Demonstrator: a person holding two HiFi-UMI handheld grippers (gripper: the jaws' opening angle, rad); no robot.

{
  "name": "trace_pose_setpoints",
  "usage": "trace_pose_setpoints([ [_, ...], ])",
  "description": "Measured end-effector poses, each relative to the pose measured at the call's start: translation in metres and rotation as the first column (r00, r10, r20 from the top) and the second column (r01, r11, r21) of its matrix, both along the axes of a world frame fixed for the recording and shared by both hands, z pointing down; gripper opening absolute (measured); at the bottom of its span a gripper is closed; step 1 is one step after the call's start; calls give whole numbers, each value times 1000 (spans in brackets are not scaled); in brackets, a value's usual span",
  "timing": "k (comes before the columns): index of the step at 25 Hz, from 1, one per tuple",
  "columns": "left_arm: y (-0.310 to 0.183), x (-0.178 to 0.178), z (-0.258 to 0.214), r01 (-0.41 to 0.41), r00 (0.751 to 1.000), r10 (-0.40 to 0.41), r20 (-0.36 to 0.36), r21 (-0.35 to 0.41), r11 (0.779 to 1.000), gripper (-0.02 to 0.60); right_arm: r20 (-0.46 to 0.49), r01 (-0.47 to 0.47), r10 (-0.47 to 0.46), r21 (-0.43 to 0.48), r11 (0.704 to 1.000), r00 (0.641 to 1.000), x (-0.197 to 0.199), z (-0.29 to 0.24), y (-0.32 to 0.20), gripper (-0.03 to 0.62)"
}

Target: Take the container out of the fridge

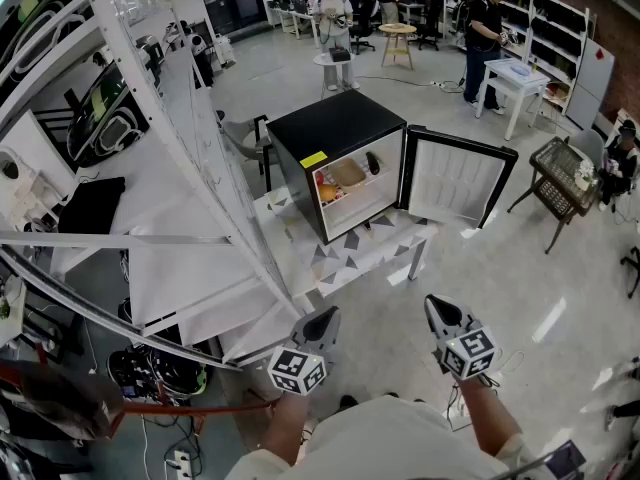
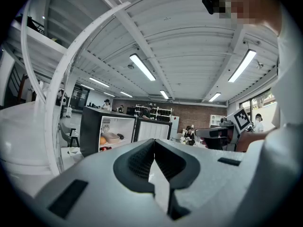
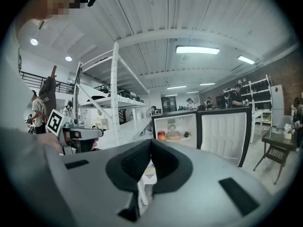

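A small black fridge (image 1: 330, 128) stands on a low white table (image 1: 385, 243), and its door (image 1: 455, 180) is swung open to the right. On its upper shelf lies a tan container (image 1: 347, 174), with an orange fruit (image 1: 328, 193) to its left. The container (image 2: 112, 136) also shows far off in the left gripper view, and the container (image 3: 174, 136) shows in the right gripper view. My left gripper (image 1: 330, 314) and right gripper (image 1: 432, 301) hang side by side well short of the fridge. The left gripper (image 2: 154, 141) and right gripper (image 3: 151, 141) are both shut and hold nothing.
A tall white shelving rack (image 1: 150, 168) runs along my left, close to the left gripper. A wicker side table (image 1: 565, 173) stands right of the fridge door. People work at a white table (image 1: 520, 73) and shelves at the back. Bare floor lies between me and the low table.
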State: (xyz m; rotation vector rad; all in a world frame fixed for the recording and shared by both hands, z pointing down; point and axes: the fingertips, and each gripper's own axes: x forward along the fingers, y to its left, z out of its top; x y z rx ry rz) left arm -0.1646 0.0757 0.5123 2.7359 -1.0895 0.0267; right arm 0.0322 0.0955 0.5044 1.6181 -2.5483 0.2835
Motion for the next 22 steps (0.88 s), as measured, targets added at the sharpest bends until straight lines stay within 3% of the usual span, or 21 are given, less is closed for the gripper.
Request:
trace_pose_setpoints([
  [12,5,8,3,3,1000,-3,7,-4,1000,5,1,10,-10,4,1000,1000,5,2,1,6],
  [22,11,22,8,23,999,-22,24,-20,1000,5,34,-26,27,-18,1000,999,33,12,3,6],
])
